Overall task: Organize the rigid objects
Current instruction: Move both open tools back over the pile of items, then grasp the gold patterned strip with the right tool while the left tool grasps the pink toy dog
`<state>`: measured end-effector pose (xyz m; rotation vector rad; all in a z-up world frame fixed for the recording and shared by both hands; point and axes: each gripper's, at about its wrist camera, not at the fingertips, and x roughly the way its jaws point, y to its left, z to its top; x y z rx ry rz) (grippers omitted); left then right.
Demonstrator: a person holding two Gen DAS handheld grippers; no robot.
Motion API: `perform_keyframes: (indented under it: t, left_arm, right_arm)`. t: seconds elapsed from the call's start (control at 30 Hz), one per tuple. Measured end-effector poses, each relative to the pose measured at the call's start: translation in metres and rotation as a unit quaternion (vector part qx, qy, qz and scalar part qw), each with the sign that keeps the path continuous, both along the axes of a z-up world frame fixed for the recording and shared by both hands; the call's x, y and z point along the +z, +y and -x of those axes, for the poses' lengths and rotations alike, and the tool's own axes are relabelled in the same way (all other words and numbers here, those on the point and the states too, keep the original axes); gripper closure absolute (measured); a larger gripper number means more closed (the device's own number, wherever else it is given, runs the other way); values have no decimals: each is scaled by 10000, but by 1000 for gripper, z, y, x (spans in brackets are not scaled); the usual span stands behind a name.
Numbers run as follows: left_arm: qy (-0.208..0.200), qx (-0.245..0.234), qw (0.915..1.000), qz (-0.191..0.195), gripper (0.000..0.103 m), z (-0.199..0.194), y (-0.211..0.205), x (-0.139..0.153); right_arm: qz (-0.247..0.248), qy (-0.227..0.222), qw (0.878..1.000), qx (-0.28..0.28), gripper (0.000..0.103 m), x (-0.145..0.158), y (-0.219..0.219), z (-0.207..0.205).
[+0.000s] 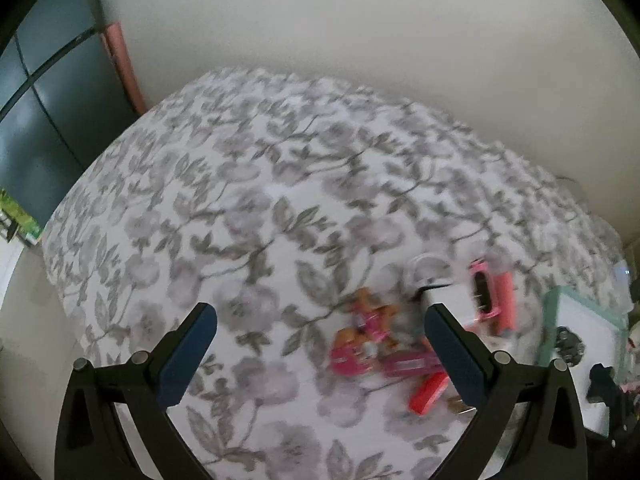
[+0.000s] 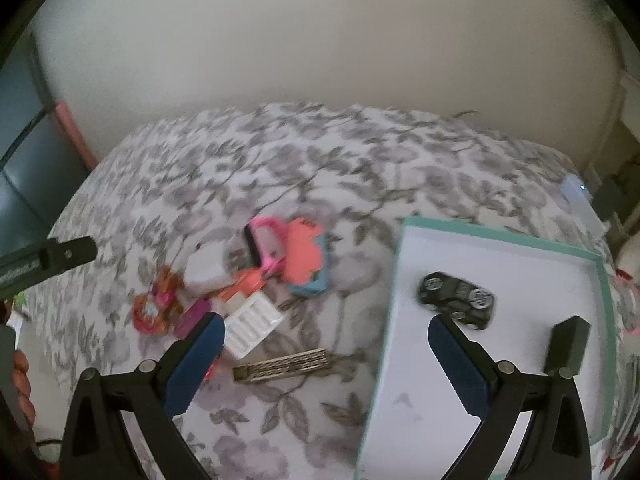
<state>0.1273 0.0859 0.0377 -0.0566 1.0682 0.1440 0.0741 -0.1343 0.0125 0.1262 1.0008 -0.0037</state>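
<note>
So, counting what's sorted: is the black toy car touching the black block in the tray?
Apart. The right wrist view shows bare white tray floor between black toy car and black block.

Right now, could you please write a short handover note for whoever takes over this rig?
Left gripper: open, empty, above the bedspread left of the pile.
Right gripper: open, empty, between the pile and the tray.
Done: black toy car and a dark block lie in the tray.
Left: the pile on the bedspread: white charger, pink roller, coral car shape, white ribbed box, pink figure, flat patterned bar.
Pictures are blurred; small items are uncertain.
</note>
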Motion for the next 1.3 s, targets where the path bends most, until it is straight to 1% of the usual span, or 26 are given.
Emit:
perform_keyframes:
  t: [0.1,0.17,0.3,0.47,0.53,0.63,0.7,0.87,0.97,1.3]
  left_arm:
    - [236,69,9996,142,0,-4,9,-13]
    - [422,78,9988,245,0,-6,11,-23]
    - [658,29,9974,296,0,-10,9,-38]
    - [920,-17,9951,367,0,-15,5,-53]
    - [970,-7,9946,363,0,-17,5,-57]
    - [1070,-8,9936,348,0,-21,4,-64]
    - [1129,-49,9929,375,0,-23,2,-68]
    - [1205,-187,9922,251,0,-27,-4,-75]
    - [1268,-259,9912,261,0,-29,-8,-80]
    - [1344,-379,9901,157,0,-34,-14,-89]
  right_arm:
    - [-67,225,9997,114,0,-13,8,-2]
    - [-16,374,9991,185,0,-24,12,-3]
    - [-29,651,9975,268,0,-42,16,-5]
    - [102,748,9965,363,0,-52,20,-6]
    - [83,829,9958,391,0,-56,22,-7]
    - [189,914,9946,450,0,-62,25,-9]
    - [150,969,9940,477,0,-66,25,-10]
    - [243,979,9932,585,0,-69,32,-11]
    - [275,1043,9920,654,0,-73,36,-12]
    - [262,1105,9917,606,0,-79,39,-17]
